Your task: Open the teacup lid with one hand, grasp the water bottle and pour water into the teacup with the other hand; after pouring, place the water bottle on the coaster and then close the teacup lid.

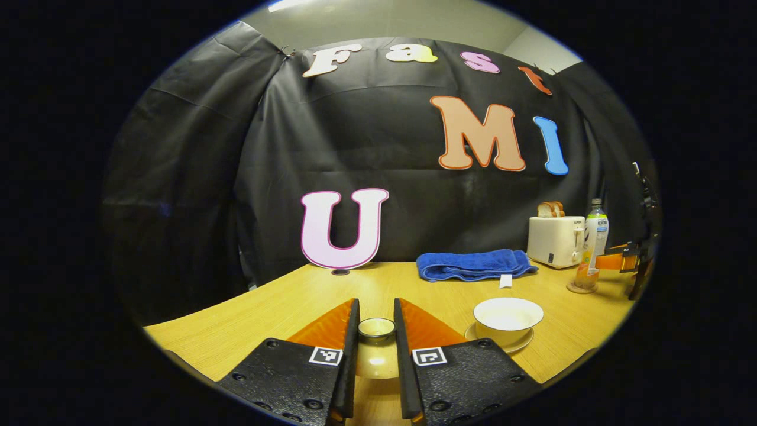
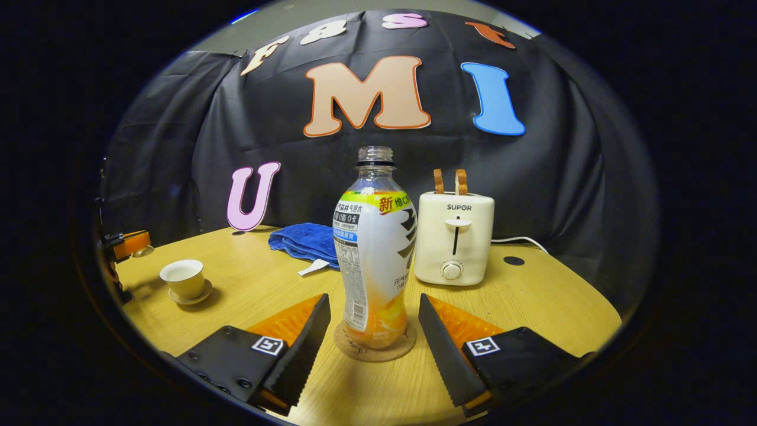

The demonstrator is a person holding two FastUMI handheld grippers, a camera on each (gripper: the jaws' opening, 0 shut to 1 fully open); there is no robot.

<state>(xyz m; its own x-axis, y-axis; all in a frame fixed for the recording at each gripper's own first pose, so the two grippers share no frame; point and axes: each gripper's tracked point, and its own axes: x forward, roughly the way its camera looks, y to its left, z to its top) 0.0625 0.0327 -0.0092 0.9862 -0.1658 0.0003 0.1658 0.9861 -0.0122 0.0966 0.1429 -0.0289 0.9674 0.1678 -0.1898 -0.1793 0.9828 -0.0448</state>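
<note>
**Left claw pinching the lid, right claw gaping around the bottle**

In the left gripper view, the left claw [image 1: 376, 331] is sitting nearest, its two fingers drawn narrow around the knob of the teacup lid [image 1: 377, 349], both fingers pressing on the knob's sides. The lid's broad rim is showing below the knob between the fingers; whether it is resting on the tabletop [image 1: 284, 307] or hanging just above it cannot be told. Just to the right, the teacup [image 1: 507, 319] is standing uncovered on its saucer [image 1: 523, 343], apart from the lid. Farther back, a folded blue towel [image 1: 473, 264] is lying on the tabletop, with a white toaster [image 1: 556, 239] holding bread slices behind it at the right. Beside the toaster, the water bottle [image 1: 593, 248] is standing upright on the coaster [image 1: 582, 289], with the right claw's fingers alongside it at the view's right edge.

In the right gripper view, the right claw [image 2: 374, 325] is standing wide, its fingers spread to either side of the water bottle [image 2: 374, 254] with a clear gap on both sides, touching nothing. The bottle, uncapped, is standing on the round cork coaster [image 2: 372, 350] between the fingers. Behind it are the toaster [image 2: 454, 239] and towel [image 2: 304, 241]. Far left, the teacup [image 2: 183, 278] is sitting on its saucer near the left claw [image 2: 133, 244].
</note>
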